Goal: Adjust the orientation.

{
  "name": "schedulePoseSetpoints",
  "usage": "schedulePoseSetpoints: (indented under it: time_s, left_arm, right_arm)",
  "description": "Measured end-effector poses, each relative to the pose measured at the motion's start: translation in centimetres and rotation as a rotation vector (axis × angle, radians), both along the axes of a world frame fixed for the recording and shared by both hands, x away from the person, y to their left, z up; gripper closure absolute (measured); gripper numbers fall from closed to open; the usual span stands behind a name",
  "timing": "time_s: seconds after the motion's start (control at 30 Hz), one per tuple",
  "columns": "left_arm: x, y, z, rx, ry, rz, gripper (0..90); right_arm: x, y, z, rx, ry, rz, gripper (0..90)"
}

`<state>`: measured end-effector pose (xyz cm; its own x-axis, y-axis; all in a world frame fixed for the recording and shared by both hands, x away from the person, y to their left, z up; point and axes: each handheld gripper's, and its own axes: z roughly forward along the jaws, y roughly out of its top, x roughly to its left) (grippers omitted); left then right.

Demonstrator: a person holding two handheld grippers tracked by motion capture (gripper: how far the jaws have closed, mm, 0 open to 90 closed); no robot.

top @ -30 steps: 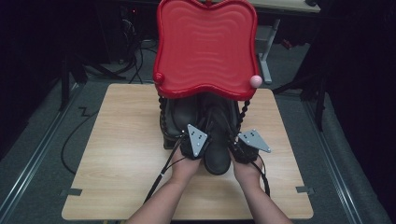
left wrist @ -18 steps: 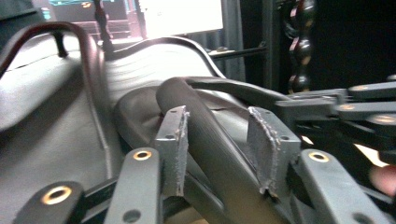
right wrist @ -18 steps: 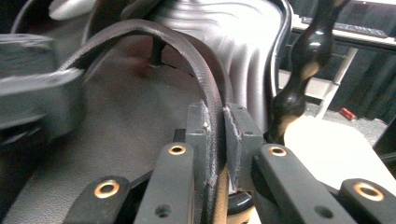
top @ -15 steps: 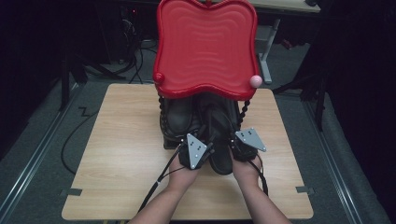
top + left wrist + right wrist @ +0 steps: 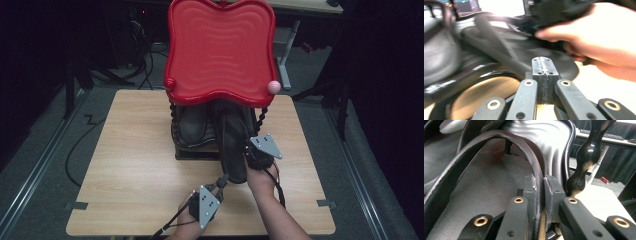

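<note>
A pale wooden table [image 5: 140,190] sits under you, seen from above, with dark floor around it. At its far side stands a small shelf rack with a wavy red tray [image 5: 220,50] as its top, carried on black beaded posts [image 5: 261,116]. A small pink ball [image 5: 273,86] sits at the tray's right front corner.

Under the tray are two dark boots. The left boot [image 5: 192,127] rests fully under the tray. The right boot [image 5: 232,145] is pulled partway out toward you, with its toe past the front edge of the rack and over the bare table.

Your right hand [image 5: 262,175] holds the right gripper [image 5: 252,152] just beside the right side of that boot. In the right gripper view, its two black fingers [image 5: 530,188] are closed on the thin leather rim [image 5: 534,167] of the boot's opening, with the rim pinched between the pads.

Your left hand [image 5: 192,210] holds the left gripper [image 5: 220,185] near the front edge of the table, and its tip lies at the toe of the pulled-out boot. In the left gripper view, much of it blurred, its fingers [image 5: 545,72] are pressed together flat, having just been closing. A thin pale line runs along the seam between them; you cannot tell whether it is a lace or wear on the pads. Beyond them, that view shows the boot's dark toe [image 5: 554,62] and your right hand [image 5: 604,42].
</note>
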<state>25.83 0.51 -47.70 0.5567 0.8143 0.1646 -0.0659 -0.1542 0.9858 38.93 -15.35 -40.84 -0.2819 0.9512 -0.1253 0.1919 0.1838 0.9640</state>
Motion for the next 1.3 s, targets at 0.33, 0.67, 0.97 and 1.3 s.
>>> schedulePoseSetpoints:
  time_s: [0.33, 0.67, 0.97, 1.3]
  left_arm:
    - [0.9, -2.3, -2.0, 0.069, 0.058, -0.024, 89.9]
    - [3.1, -1.7, -1.5, 0.036, 0.065, 0.012, 90.0]
    - [4.6, -1.8, -1.2, 0.061, 0.023, 0.033, 90.0]
    - [5.8, -2.2, -0.8, 0.074, 0.015, 0.052, 90.0]
  right_arm:
    - [0.5, 0.6, 0.3, -0.001, 0.007, -0.003, 79.1]
    - [0.7, -0.4, 1.1, 0.046, -0.016, 0.067, 62.7]
    - [-6.4, -3.8, -1.2, 0.058, -0.077, 0.182, 73.3]
    - [-8.2, -3.6, -6.3, -0.049, 0.008, 0.223, 86.9]
